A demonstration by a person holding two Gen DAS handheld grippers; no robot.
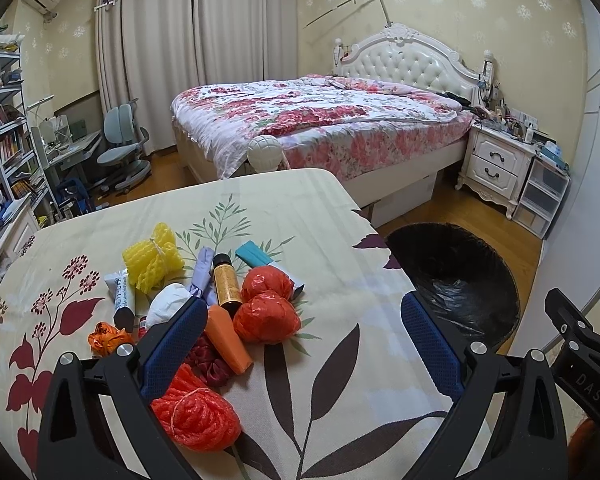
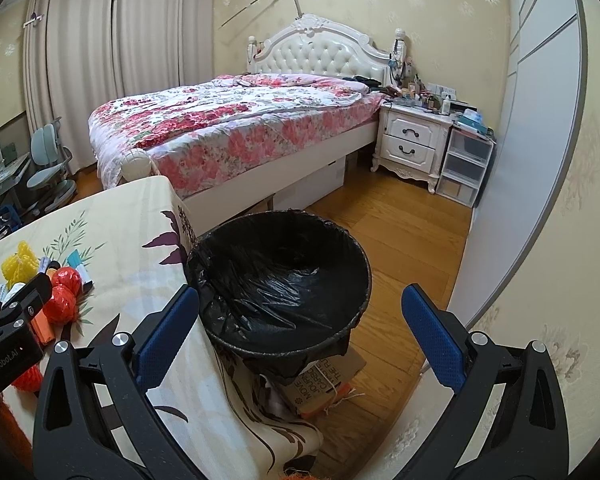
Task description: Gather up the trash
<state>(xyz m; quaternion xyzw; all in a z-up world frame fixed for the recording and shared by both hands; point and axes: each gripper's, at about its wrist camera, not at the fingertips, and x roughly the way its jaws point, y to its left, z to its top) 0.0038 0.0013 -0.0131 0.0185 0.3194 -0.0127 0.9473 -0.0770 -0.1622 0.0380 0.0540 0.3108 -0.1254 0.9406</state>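
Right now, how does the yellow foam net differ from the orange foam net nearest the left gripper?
The yellow foam net is folded flat and tied with string; the orange foam net is wound into a rounder ball. The yellow one lies at the far side of the trash pile, the orange one nearest the camera, beside the left gripper. Both rest on the tablecloth.

Left gripper (image 1: 302, 320) wide open above the table (image 1: 340, 360), trash pile beside its left finger: orange balls (image 1: 267, 302), yellow foam net (image 1: 152, 258), brown bottle (image 1: 226, 282), black-lined bin (image 1: 456, 280) right of the table
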